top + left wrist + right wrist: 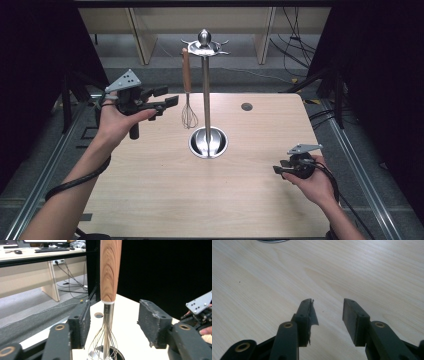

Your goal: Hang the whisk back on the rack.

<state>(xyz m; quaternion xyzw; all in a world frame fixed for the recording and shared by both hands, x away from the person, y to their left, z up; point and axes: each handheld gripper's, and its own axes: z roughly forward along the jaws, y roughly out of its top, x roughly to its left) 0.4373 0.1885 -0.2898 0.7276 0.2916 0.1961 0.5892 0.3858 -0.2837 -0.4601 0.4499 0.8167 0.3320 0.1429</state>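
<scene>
Pale wood-grain table (165, 200) stands in a dark-curtained bay, with light cabinets and loose cables on the grey floor beyond its far edge. Near the middle of the far half of the table stands a metal utensil stand (206, 100): a round polished base, a straight upright pole, and a hooked crown with a knob on top.

From a hook on the left side of that crown hangs the whisk (187, 90). Its long axis runs straight up and down; the wooden handle is uppermost and the wire loops point down at the table, ending just above and left of the stand's base, clear of the tabletop. In the left gripper view the whisk (109, 277) hangs upright with the handle above and the wires below.

The left gripper (170, 102), held up over the table's far left part, points level toward the whisk and stops just short of it. Its jaws stand apart; the handle shows between them but beyond the pads, which touch nothing.

The right gripper (278, 171) rests low near the table's right edge, well apart from the stand. In its own view the right gripper (327, 312) has its jaws apart over bare wood.
</scene>
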